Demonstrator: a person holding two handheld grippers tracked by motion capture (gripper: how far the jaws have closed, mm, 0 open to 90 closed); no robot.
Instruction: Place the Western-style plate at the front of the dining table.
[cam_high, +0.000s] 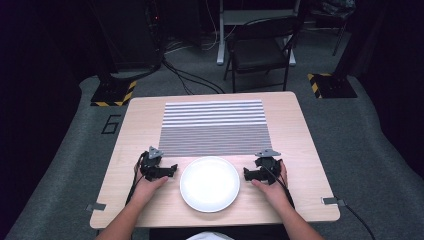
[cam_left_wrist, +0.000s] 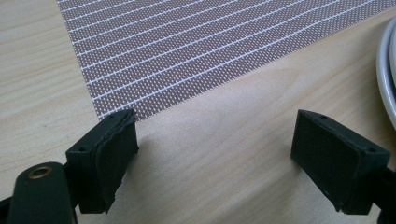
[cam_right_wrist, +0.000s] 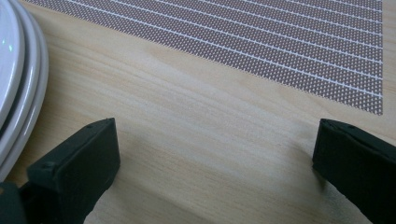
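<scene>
White plate (cam_high: 209, 184), grey-and-white striped placemat (cam_high: 214, 127), pale wood-grain table (cam_high: 300, 150), black claws.

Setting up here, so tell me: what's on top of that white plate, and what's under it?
The white plate looks empty; nothing lies on it. It rests on the wooden table, just in front of the striped placemat. Whatever is directly beneath the plate is covered.

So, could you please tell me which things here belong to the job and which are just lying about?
In the job:
- round white ceramic plate
- striped grey woven placemat
- left claw
- right claw

Lying about:
- black folding chair
- floor cables
</scene>
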